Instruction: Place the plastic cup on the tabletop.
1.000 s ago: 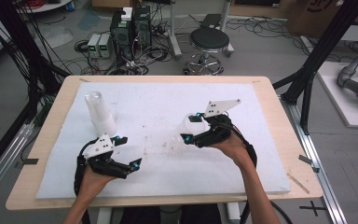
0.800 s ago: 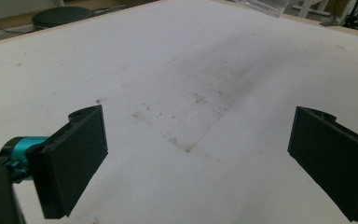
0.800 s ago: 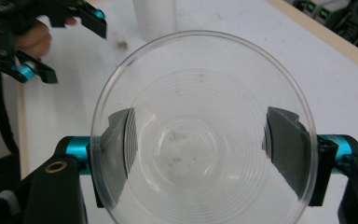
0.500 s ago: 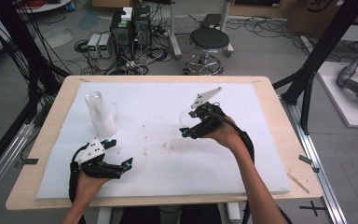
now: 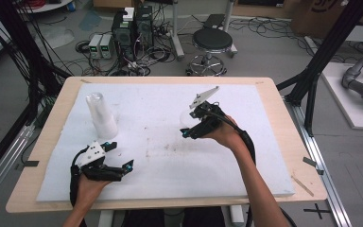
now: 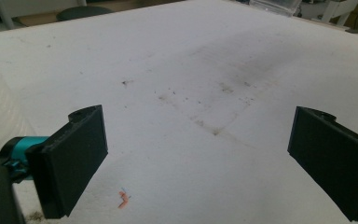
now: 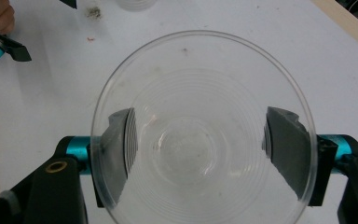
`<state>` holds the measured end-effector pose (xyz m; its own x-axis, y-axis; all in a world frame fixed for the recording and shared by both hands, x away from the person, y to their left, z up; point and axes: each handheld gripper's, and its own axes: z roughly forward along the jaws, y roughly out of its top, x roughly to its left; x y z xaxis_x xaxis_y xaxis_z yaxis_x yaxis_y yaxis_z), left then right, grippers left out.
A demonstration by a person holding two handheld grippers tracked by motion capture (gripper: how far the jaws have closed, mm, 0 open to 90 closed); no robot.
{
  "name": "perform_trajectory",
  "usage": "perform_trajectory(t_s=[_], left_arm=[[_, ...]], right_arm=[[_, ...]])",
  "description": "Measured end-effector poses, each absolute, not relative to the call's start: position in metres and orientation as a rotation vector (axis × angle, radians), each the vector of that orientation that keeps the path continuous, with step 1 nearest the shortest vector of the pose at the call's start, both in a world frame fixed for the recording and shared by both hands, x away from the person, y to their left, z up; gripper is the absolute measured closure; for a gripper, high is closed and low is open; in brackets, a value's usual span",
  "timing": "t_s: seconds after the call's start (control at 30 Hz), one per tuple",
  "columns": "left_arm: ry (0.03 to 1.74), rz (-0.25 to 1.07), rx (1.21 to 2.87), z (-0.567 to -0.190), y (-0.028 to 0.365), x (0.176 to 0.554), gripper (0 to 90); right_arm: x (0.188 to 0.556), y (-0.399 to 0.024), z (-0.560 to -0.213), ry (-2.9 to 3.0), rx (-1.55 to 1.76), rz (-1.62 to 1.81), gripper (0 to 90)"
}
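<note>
Holding a clear plastic cup (image 7: 204, 135) above the white tabletop (image 5: 246, 156), right tongs (image 7: 205, 149) closed on its walls.
Cup looks light, thin, slippery and easily crushed; grip it gently at mid-wall. A cup stack (image 5: 102, 115) stands far-left. Left tongs (image 6: 200, 158) gape wide, empty, low over the tabletop.

On the table (image 5: 274, 142), the stack of cups (image 5: 101, 116) at ten o'clock is the one standing obstacle; from centre toward three and six o'clock the white mat (image 5: 170, 165) lies open for passage.
</note>
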<state>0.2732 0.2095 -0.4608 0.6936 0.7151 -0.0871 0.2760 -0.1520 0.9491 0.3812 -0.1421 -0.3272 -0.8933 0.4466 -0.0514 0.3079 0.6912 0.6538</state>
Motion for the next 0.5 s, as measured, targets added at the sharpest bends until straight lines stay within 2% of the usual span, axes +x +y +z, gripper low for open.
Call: perform_trajectory(t_s=[0.5], left_arm=[[0.809,0.474,1.695,-0.4638,0.2133,0.2731,4.6]], right_arm=[[0.3829,-0.1351,-0.3353,2.695,0.604,0.959,26.3]])
